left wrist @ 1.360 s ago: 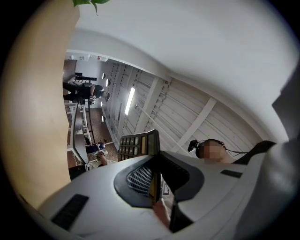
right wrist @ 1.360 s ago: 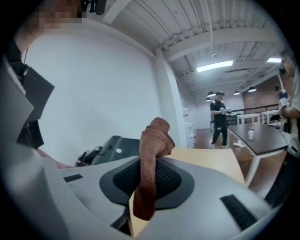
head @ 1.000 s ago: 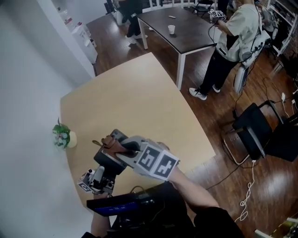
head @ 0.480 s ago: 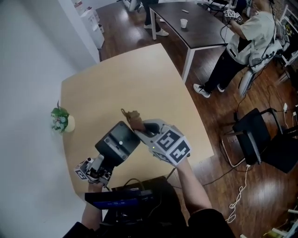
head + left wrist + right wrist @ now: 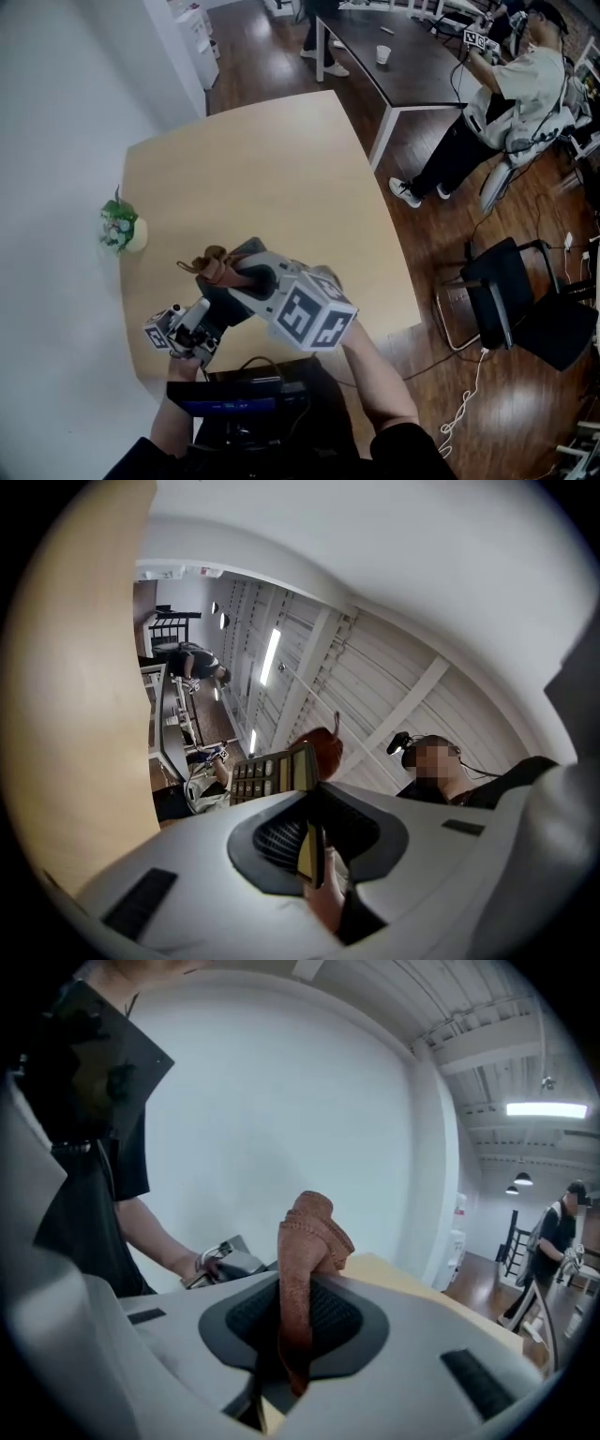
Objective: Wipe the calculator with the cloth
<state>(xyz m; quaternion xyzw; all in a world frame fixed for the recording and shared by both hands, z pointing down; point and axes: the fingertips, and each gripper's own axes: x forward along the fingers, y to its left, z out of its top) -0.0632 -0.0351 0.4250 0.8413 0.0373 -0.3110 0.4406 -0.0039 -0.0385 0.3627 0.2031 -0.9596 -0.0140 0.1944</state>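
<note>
In the head view my left gripper [image 5: 204, 322] is shut on the near edge of the dark calculator [image 5: 228, 302] and holds it tilted above the tan table [image 5: 272, 169]. My right gripper [image 5: 232, 277] is shut on a brown cloth [image 5: 210, 266], which lies over the calculator's upper left part. The left gripper view shows that gripper [image 5: 313, 844] clamping the calculator [image 5: 272, 774] edge-on, with the cloth [image 5: 323, 748] behind its top. In the right gripper view the cloth [image 5: 306, 1241] stands bunched up out of the gripper [image 5: 292, 1335].
A small potted plant [image 5: 118, 231] sits at the table's left edge by the white wall. Beyond the table stands a dark table [image 5: 422, 70] with a paper cup [image 5: 382, 54]; a person [image 5: 511, 98] stands beside it. A black chair [image 5: 520, 300] is at the right.
A second ago the cloth lay on the calculator. Half a second ago my right gripper had swung it right, baring the calculator's face. Now it is back over the calculator's left part.
</note>
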